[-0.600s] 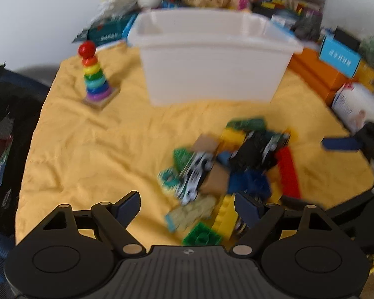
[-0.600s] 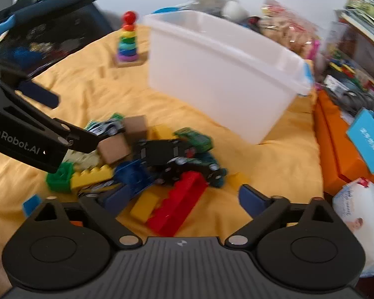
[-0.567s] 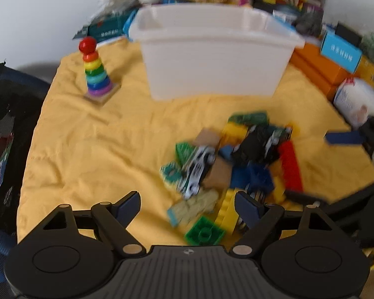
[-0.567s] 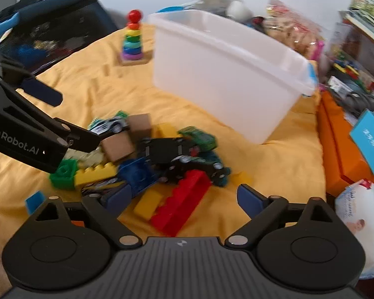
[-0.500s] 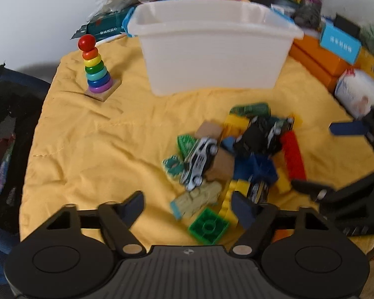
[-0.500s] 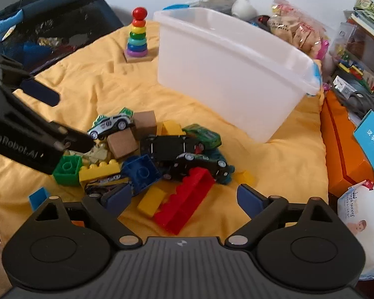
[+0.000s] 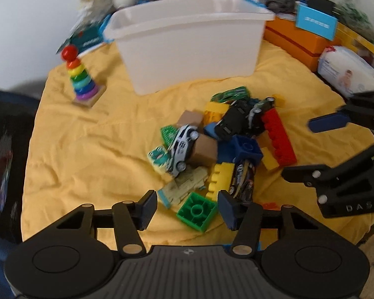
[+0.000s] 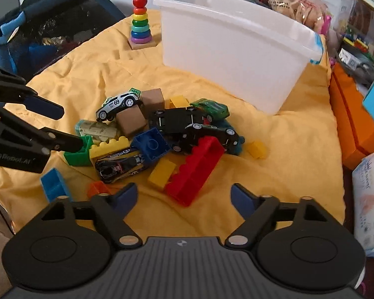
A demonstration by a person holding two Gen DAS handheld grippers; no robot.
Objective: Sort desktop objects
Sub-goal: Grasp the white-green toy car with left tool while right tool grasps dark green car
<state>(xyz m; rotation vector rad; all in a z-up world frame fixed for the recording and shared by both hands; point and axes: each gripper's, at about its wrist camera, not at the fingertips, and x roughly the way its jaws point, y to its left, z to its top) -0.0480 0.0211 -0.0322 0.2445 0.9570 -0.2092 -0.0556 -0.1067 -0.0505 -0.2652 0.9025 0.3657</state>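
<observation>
A pile of toys lies on the yellow cloth [image 7: 87, 149]: a white car [image 7: 182, 147], black cars [image 8: 187, 124], a red brick [image 8: 194, 172], a blue brick [image 7: 246, 149] and a yellow brick [image 7: 218, 177]. My left gripper [image 7: 187, 205] hangs low over the pile's near edge. A green brick [image 7: 197, 210] sits between its fingers, close to the right one, and the pads do not press on it. My right gripper [image 8: 184, 194] stands open just over the red brick, with nothing held. Behind the pile stands the white bin [image 7: 187, 57].
A rainbow ring tower [image 7: 81, 79] stands left of the bin. An orange box [image 7: 299, 39] and a wipes pack [image 7: 346, 72] line the right side. A dark bag [image 8: 49, 25] lies off the cloth's left edge. Bags and boxes crowd behind the bin.
My left gripper's jaws have narrowed and it has come down over the green brick. My right gripper has moved nearer to the red brick. The toys have not moved.
</observation>
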